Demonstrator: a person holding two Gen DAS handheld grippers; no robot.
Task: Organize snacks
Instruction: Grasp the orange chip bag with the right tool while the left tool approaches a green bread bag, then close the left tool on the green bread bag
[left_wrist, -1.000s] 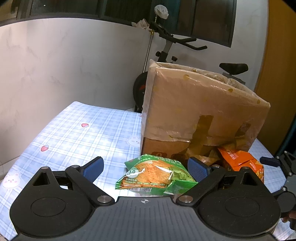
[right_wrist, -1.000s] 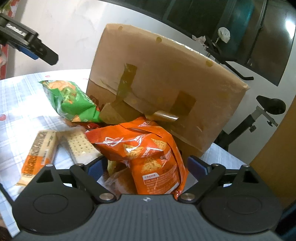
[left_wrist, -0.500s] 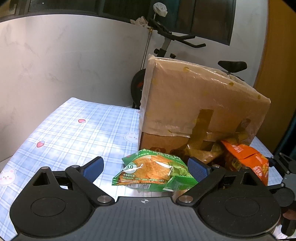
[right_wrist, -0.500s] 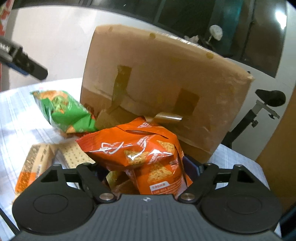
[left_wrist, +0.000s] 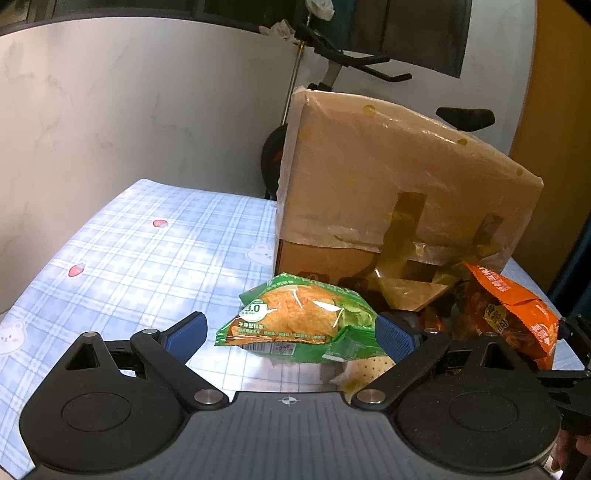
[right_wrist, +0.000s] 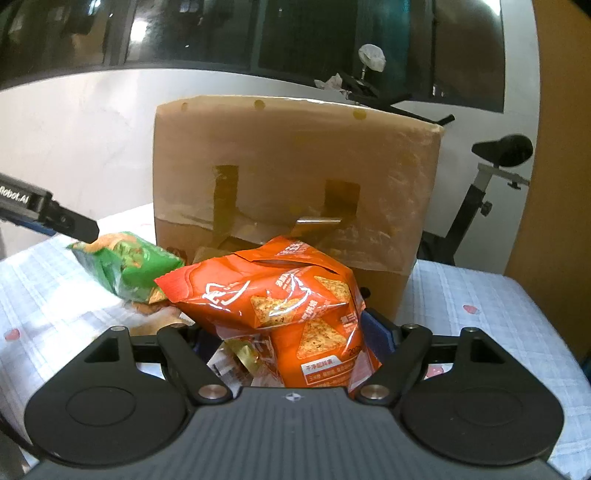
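Clamping one orange bag (right_wrist: 280, 306), right gripper (right_wrist: 291, 332); one green bag (left_wrist: 299, 321) nearby.

Cardboard box (left_wrist: 388, 192) blocks ahead; bare tablecloth (left_wrist: 140, 258) left.

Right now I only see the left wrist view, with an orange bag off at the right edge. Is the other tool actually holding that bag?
Observer: Yes. In the right wrist view, the right gripper has its jaws pressed against the orange bag.
Operator: What's in that bag?
Observer: Its front pictures triangular chips, which your view does not show.
Operator: Is anything beneath it?
Observer: A clear-wrapped packet with a gold piece shows just under the bag, between the jaws.
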